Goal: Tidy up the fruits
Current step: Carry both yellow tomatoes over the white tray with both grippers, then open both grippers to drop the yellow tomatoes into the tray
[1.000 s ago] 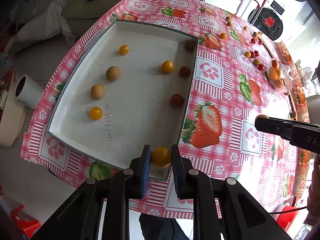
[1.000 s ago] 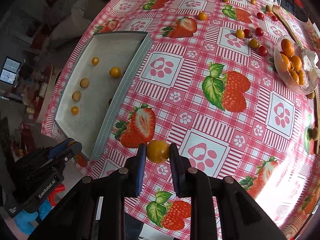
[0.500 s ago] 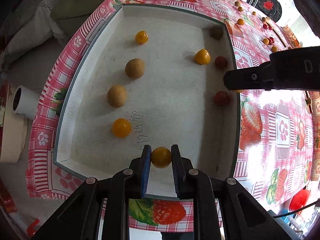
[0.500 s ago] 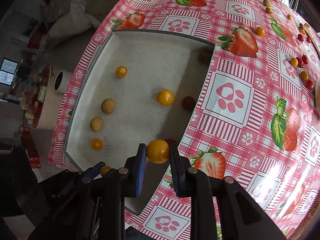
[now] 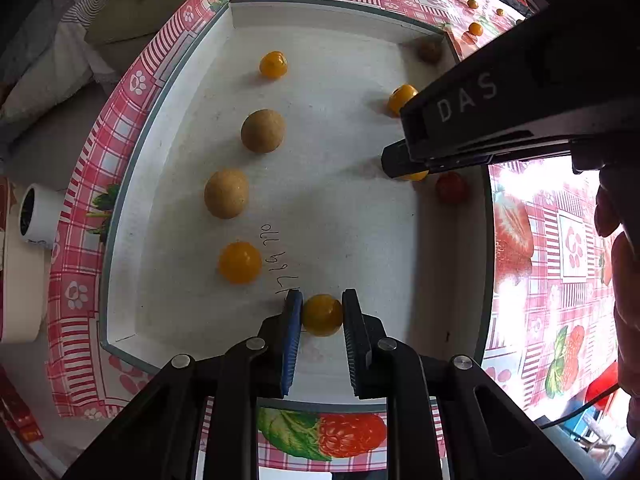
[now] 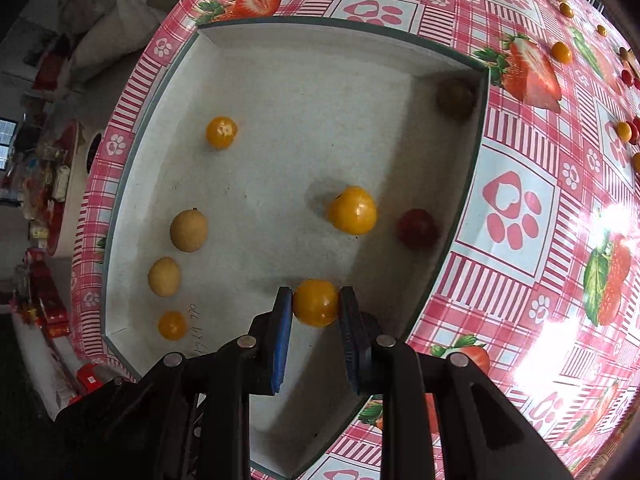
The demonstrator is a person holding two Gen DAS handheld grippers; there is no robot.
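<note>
- Grippers both hang over the white tray (image 5: 360,208) now; a second ago they were above the strawberry tablecloth (image 6: 520,208).
- Left gripper (image 5: 319,312) stays pinched on a yellow tomato (image 5: 322,315), low near the tray's near wall.
- Right gripper (image 6: 316,304) still clamps another yellow fruit (image 6: 316,302), over the tray's right side, beside a red tomato (image 6: 417,228).

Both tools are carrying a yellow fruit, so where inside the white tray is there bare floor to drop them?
The tray is bare through its middle, between the left column, yellow fruit down past two tan fruits, and the right-hand yellow fruit. The far end is bare too. The right wall is crowded, with a red fruit.
</note>
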